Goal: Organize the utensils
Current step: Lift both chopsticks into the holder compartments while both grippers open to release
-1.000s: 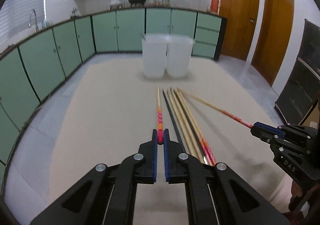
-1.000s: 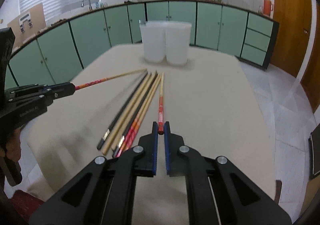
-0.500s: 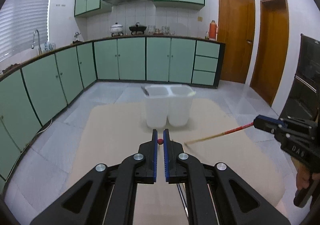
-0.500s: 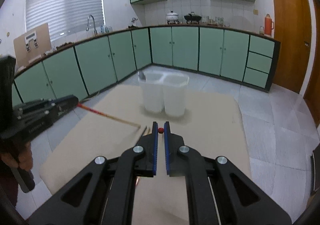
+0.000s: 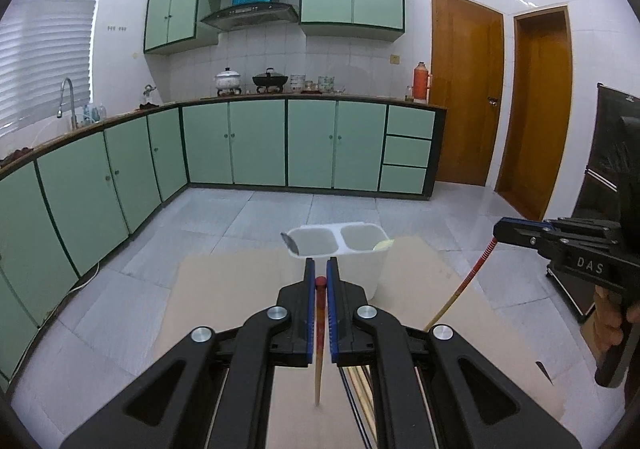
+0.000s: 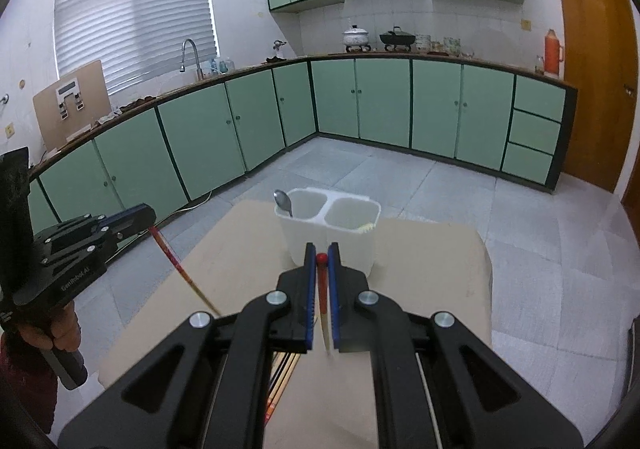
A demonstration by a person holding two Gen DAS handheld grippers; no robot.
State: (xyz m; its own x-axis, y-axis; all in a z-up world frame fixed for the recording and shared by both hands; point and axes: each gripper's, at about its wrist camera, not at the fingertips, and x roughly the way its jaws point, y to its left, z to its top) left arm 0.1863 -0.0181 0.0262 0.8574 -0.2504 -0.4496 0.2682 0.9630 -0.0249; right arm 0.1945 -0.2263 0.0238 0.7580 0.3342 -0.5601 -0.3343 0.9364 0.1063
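My left gripper (image 5: 320, 281) is shut on a red-ended chopstick (image 5: 319, 345) that hangs down toward the table. My right gripper (image 6: 321, 259) is shut on a matching red-ended chopstick (image 6: 323, 309), also hanging tip-down. Each gripper shows in the other's view: the right one (image 5: 498, 232) with its chopstick (image 5: 460, 289), the left one (image 6: 150, 215) with its chopstick (image 6: 180, 273). A white two-compartment holder (image 5: 340, 249) stands on the table beyond both grippers; it also shows in the right wrist view (image 6: 332, 225), with a metal spoon (image 6: 283, 202) in its left compartment.
Several more chopsticks (image 5: 360, 381) lie on the beige table (image 5: 224, 289) under the grippers, mostly hidden; they also show in the right wrist view (image 6: 282, 369). Green kitchen cabinets (image 5: 256, 145) ring the room. Wooden doors (image 5: 464, 89) stand at the right.
Both grippers have lifted their chopsticks off the table and tilted up, so the sticks now hang tip-down. The holder now appears lower and closer in both views.
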